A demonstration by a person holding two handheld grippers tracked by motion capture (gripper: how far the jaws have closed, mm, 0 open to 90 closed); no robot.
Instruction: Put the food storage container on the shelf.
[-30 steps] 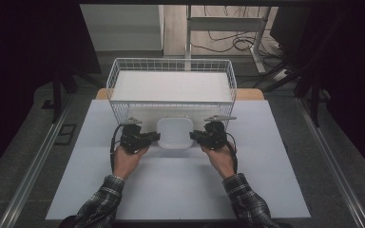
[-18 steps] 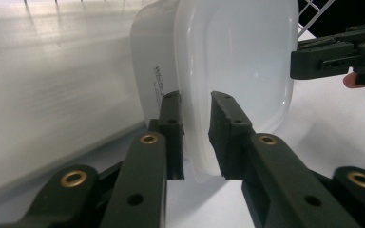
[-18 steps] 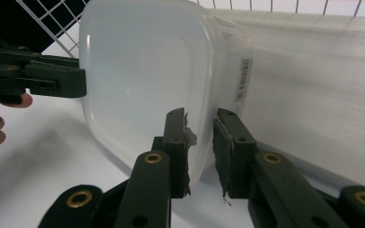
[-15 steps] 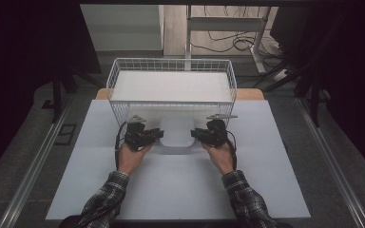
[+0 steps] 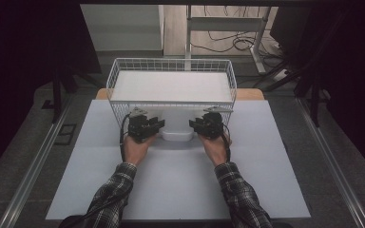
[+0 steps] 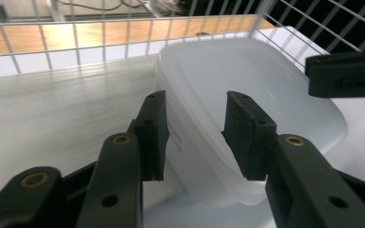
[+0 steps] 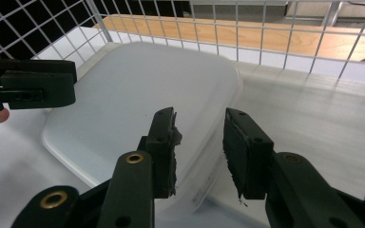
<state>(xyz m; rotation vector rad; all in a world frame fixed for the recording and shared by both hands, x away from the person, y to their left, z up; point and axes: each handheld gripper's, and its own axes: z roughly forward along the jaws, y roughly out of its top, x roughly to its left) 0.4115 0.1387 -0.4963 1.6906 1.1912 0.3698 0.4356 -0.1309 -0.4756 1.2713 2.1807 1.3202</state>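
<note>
I count two grippers, one white plastic container and one wire basket on my feed. The left gripper (image 5: 158, 124) and the right gripper (image 5: 193, 124) face each other across the container (image 5: 177, 134), which sits on the pale worktop (image 5: 180, 180) just in front of the basket (image 5: 172, 64), its far part hidden behind the basket's near wall from the high view. From the left gripper view, the left gripper (image 6: 197, 124) has its jaws spread with one edge of the container (image 6: 256, 95) between them; I can't tell whether the pads touch the plastic. The right gripper view gives me the same picture on the opposite side: the right gripper (image 7: 199, 142) is parted around the container (image 7: 138, 99) rim, one jaw over the smooth white surface and one outside it. That surface is milky and opaque, so I can't make out any contents. The basket is a white wire grid with an open top; inside it I see a flat white surface and no loose item on it. Each hand, one left (image 5: 136, 148) and one right (image 5: 216, 147), comes out of a plaid sleeve (image 5: 109, 199) at the bottom of the high view
</note>
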